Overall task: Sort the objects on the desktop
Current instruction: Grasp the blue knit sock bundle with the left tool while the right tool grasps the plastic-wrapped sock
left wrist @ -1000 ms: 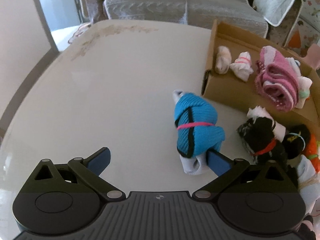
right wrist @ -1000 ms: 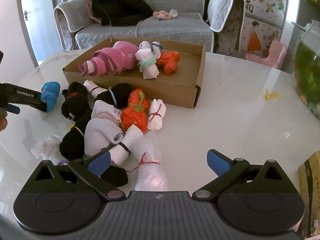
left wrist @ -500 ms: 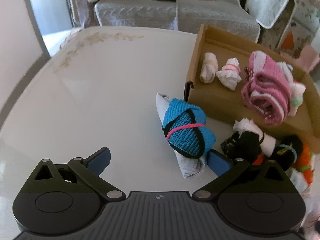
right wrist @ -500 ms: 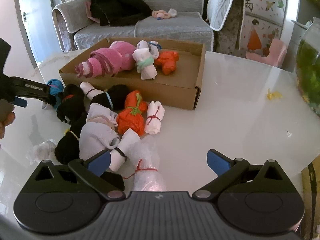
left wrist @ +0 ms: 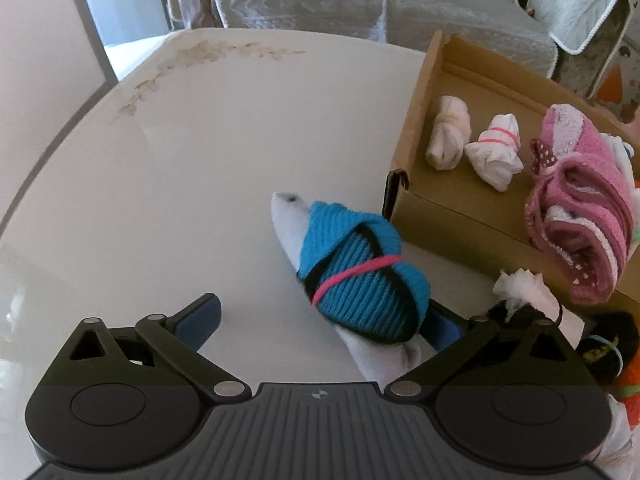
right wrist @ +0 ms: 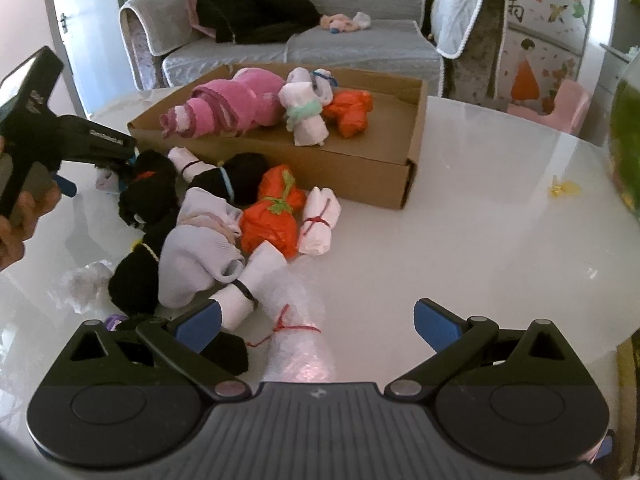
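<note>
The left gripper hangs wide open around the blue sock bundle, which lies on the white table just beside the cardboard box; the right gripper is wide too, holding nothing, above a bubble-wrap roll.

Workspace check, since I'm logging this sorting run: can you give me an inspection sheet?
Surface: glossy white table.
Job's things: blue sock bundle on the table beside the cardboard box; pink bundle and orange bundle lie in the box.
Clutter: more tied bundles heaped in front of the box.
Grippers: left gripper open around the blue bundle; right gripper open, empty.
Cables: nothing seen.
Surroundings: grey sofa.
</note>
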Demonstrator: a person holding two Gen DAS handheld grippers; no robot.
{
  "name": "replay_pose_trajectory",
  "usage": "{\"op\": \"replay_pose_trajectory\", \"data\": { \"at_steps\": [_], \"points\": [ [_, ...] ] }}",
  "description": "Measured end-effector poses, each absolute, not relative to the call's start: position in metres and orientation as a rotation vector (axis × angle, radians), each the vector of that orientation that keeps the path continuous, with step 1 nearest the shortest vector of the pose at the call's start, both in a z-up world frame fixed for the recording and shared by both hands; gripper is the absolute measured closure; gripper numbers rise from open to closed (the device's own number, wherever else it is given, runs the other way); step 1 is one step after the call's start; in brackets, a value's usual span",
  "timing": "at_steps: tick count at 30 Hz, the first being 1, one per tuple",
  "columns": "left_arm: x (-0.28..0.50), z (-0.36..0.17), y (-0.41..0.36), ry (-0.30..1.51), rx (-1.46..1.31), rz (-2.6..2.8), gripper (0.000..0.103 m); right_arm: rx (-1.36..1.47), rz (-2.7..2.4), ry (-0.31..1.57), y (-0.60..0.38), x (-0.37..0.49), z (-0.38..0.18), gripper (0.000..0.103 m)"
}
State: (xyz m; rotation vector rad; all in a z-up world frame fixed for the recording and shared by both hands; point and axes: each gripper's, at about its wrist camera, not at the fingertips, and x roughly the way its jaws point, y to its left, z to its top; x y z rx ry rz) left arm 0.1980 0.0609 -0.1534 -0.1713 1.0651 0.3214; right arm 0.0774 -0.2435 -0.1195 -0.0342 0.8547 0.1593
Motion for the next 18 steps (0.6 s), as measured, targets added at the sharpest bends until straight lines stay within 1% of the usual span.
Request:
{"op": "replay_pose_trajectory", "data": {
  "at_steps": [5,6,7,8,9,10,11,12,14,15,16,17,18],
  "points": [
    [0.193,-0.152,0.071,1.046,-0.145,0.285,0.0,-0.04,0.17,0.865,-0.244,0.079,-0.122,0.005],
    [0.192,-0.152,0.073,1.039,-0.136,0.276,0.001,-0.035,0.169,0.865,-0.246,0.079,-0.122,0.007],
    [0.191,-0.152,0.075,1.034,-0.132,0.268,0.003,-0.029,0.169,0.869,-0.247,0.08,-0.123,0.013],
    [0.189,-0.152,0.077,1.031,-0.133,0.26,0.006,-0.021,0.171,0.875,-0.249,0.081,-0.124,0.016],
    [0.188,-0.151,0.078,1.028,-0.127,0.254,0.009,-0.014,0.172,0.883,-0.25,0.082,-0.126,0.023],
    [0.185,-0.149,0.079,1.019,-0.118,0.239,0.015,-0.011,0.171,0.891,-0.25,0.083,-0.128,0.028],
    [0.184,-0.148,0.079,1.013,-0.111,0.228,0.021,-0.011,0.169,0.898,-0.251,0.083,-0.13,0.03],
    [0.183,-0.147,0.079,1.006,-0.105,0.219,0.024,-0.011,0.17,0.904,-0.251,0.083,-0.132,0.032],
    [0.183,-0.145,0.08,1.0,-0.101,0.21,0.038,-0.017,0.171,0.897,-0.251,0.082,-0.134,0.032],
    [0.182,-0.144,0.079,0.998,-0.1,0.208,0.042,-0.021,0.171,0.896,-0.25,0.081,-0.134,0.032],
    [0.182,-0.143,0.079,0.997,-0.099,0.205,0.046,-0.024,0.17,0.897,-0.25,0.081,-0.133,0.035],
    [0.181,-0.143,0.078,0.997,-0.096,0.203,0.046,-0.026,0.171,0.896,-0.249,0.08,-0.132,0.038],
    [0.18,-0.143,0.078,0.995,-0.095,0.2,0.047,-0.03,0.169,0.893,-0.248,0.078,-0.132,0.046]
  ]
}}
